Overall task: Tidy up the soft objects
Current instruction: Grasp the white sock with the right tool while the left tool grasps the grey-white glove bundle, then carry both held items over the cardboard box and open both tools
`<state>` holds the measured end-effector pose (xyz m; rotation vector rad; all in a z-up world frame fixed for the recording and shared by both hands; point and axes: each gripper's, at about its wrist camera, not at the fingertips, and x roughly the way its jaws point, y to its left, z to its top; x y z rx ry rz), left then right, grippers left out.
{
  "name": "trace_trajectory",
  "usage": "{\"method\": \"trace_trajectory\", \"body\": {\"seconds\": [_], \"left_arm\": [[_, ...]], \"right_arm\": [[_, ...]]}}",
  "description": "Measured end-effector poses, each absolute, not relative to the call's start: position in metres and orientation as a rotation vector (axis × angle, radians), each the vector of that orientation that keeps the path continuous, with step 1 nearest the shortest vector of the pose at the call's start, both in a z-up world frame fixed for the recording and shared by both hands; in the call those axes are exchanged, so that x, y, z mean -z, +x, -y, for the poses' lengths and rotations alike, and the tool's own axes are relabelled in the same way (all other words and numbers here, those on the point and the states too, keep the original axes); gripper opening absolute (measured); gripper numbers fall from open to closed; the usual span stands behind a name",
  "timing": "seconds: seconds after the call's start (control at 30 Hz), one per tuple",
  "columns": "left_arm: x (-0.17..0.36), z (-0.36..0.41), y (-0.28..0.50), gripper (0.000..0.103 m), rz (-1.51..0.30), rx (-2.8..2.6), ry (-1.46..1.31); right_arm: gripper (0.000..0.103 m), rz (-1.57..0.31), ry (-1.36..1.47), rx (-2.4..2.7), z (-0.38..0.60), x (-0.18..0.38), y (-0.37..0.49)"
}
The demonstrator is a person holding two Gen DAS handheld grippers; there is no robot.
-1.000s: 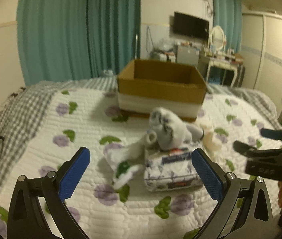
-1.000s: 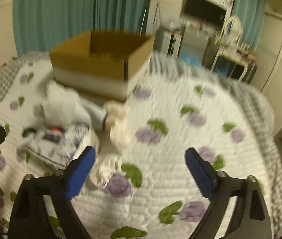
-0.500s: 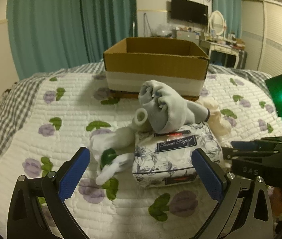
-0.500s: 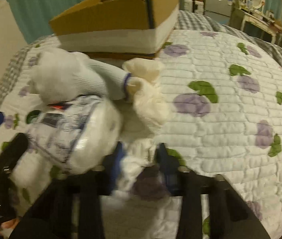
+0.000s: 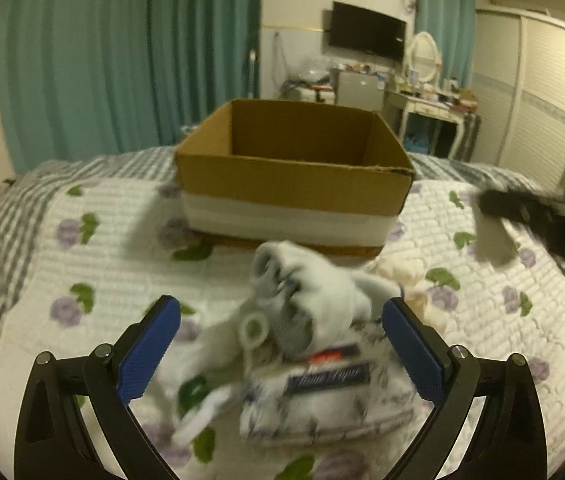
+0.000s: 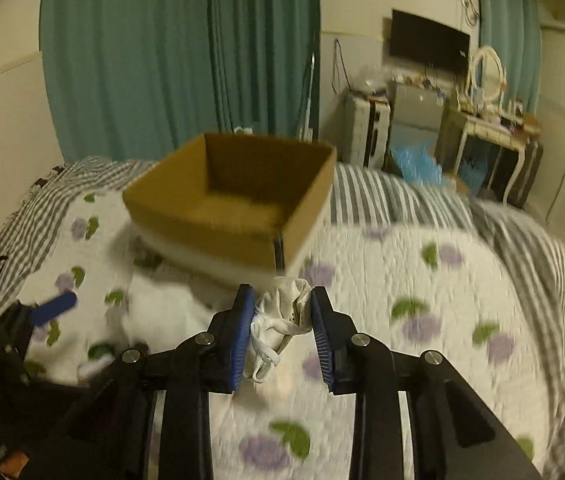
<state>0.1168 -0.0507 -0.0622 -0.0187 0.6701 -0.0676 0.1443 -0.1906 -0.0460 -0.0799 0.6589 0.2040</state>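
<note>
My right gripper (image 6: pixel 282 312) is shut on a white bundled sock (image 6: pixel 284 312) and holds it above the quilt, in front of the open cardboard box (image 6: pixel 234 208). My left gripper (image 5: pixel 280 344) is open over a pile: a rolled grey-white sock (image 5: pixel 314 300) on a tissue paper pack (image 5: pixel 330 392), with white socks (image 5: pixel 210 356) to the left and a cream sock (image 5: pixel 402 272) to the right. The box (image 5: pixel 294 184) stands behind the pile, and its inside looks bare. The right gripper's arm (image 5: pixel 542 220) shows at the right edge.
A white quilt (image 6: pixel 422 300) with purple flowers covers the bed, over a grey checked blanket (image 5: pixel 2 220). Teal curtains (image 5: pixel 122 60), a TV (image 5: pixel 366 30), a dressing table (image 5: pixel 430 104) and a wardrobe (image 5: pixel 542 92) stand beyond the bed.
My right gripper closed on the white bundled sock near the pile and lifted it up toward the box. My left gripper stayed open and rose a little over the pile.
</note>
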Motion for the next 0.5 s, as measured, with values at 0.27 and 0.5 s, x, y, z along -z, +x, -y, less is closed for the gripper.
{"method": "trace_trajectory", "body": {"seconds": [0.27, 0.5], "left_arm": [[0.088, 0.053, 0.151, 0.082, -0.749, 0.102, -0.015], [0.091, 0.066, 0.148, 0.061, -0.746, 0.121, 0.035]], "right_arm": [[0.029, -0.666, -0.034, -0.246, 0.196, 0.077, 0.176], [0.029, -0.693, -0.004, -0.209, 0.21, 0.093, 0.181]]}}
